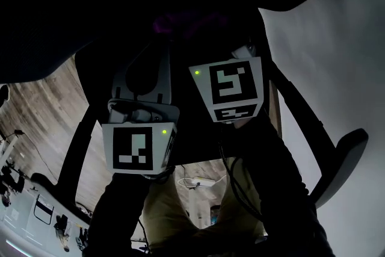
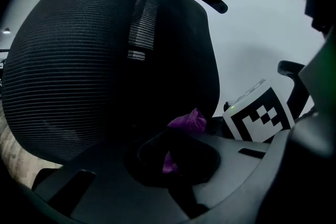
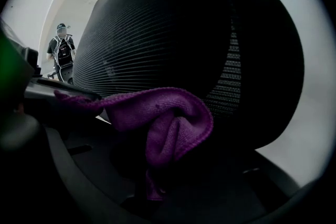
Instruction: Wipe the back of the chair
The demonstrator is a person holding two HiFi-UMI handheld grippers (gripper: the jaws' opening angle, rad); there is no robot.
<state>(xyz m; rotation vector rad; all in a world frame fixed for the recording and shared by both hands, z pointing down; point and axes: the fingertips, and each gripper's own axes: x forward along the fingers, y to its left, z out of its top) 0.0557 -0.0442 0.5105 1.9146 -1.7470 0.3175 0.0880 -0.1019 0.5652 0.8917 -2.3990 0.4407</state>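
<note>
In front of you, at 12 o'clock, mesh chair back is near. Your right gripper clamps purple cloth, bunched for wiping. Left gripper, at its 9 o'clock, seems pinching one corner to spread it.

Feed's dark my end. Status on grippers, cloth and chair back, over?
Both shut on purple microfibre cloth: left gripper, right gripper. Ahead, black mesh chair back; contact unclear. No obstruction seen.

Black ribbed mesh chair back, fuzzy purple cloth, wood-grain floor
</note>
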